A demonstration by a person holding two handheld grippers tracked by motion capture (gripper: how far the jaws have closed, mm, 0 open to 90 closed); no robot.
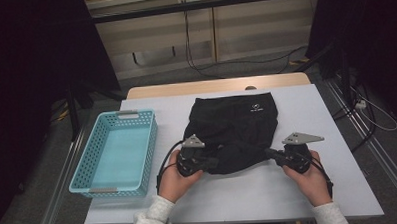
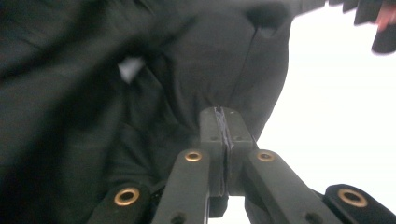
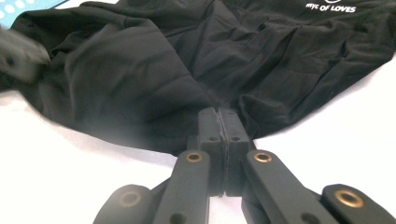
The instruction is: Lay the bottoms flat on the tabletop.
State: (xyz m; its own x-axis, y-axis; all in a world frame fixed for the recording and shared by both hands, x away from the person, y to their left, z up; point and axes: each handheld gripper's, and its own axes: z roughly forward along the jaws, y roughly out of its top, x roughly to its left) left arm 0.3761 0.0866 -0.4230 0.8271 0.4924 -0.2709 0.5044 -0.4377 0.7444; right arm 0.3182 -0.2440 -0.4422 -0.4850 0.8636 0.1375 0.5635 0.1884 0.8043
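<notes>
Both the left tool (image 1: 211, 162) and right tool (image 1: 271, 153) are clamped on the near hem of the crumpled black fabric garment (image 1: 237, 123) mid-counter. Lift evenly, carry far, keeping the edges level.

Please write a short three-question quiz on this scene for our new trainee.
1. True or false: both tongs, left and right, are shut on the black garment.
2. What sits to the left of the garment in the high view? A) a turquoise basket B) a red bucket C) a cardboard box
3. What colour is the printed logo on the garment?

Key: 1 true; 2 A; 3 white.
</notes>
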